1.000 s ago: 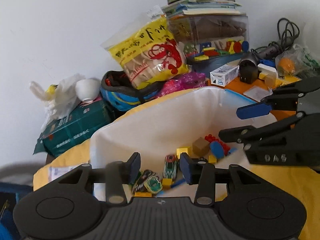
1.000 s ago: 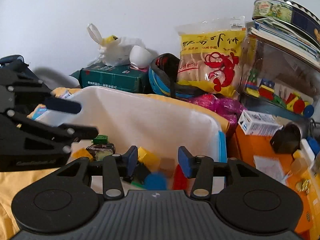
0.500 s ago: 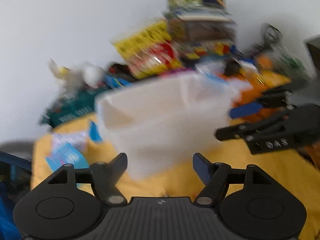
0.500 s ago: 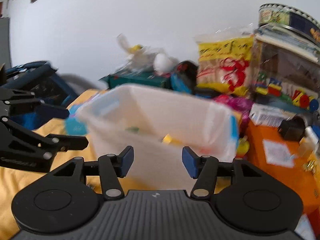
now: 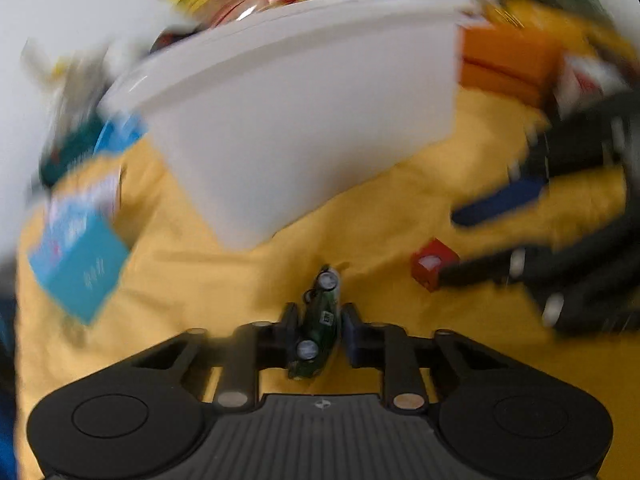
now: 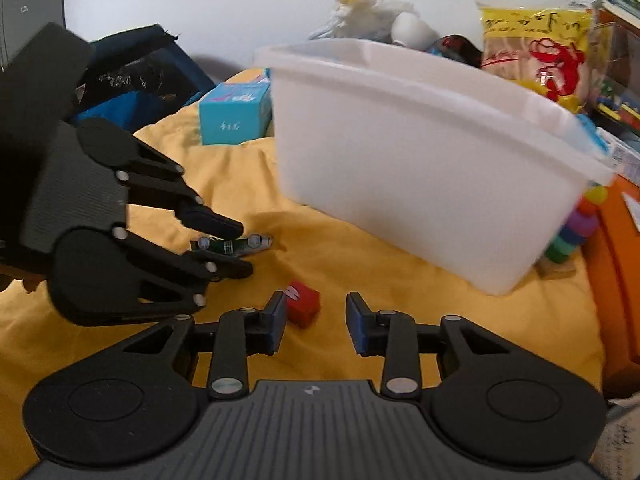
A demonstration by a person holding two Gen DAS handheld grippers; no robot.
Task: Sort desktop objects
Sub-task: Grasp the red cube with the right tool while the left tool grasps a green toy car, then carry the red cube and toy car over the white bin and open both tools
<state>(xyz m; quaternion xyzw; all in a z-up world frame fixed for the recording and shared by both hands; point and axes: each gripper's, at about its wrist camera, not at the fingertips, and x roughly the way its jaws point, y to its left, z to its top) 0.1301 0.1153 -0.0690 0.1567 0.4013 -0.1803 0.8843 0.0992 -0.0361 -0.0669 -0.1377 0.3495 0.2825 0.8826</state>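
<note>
A small green toy car [image 5: 327, 306] lies on the yellow cloth [image 5: 200, 300], and my left gripper [image 5: 318, 326] is closing on it, its pads pressed to the car's sides. The right wrist view shows the same grip on the car [image 6: 236, 245] by the left gripper [image 6: 238, 250]. A red block [image 6: 303, 309] sits on the cloth between the fingers of my right gripper [image 6: 316, 316]. Its jaws are closing, with a gap still at the right pad. In the left wrist view the red block [image 5: 434, 268] lies by the right gripper [image 5: 448, 246].
A white plastic bin [image 6: 400, 160] stands on the cloth just beyond both grippers. A light blue box [image 6: 234, 118] lies to its left, an orange box [image 6: 616, 280] to its right. A yellow snack bag [image 6: 536, 48] and other clutter crowd the wall behind.
Both grippers came down from over the bin to the cloth in front of it. The left one opened wide, then shut on the green car. The right one narrowed around the red block.
</note>
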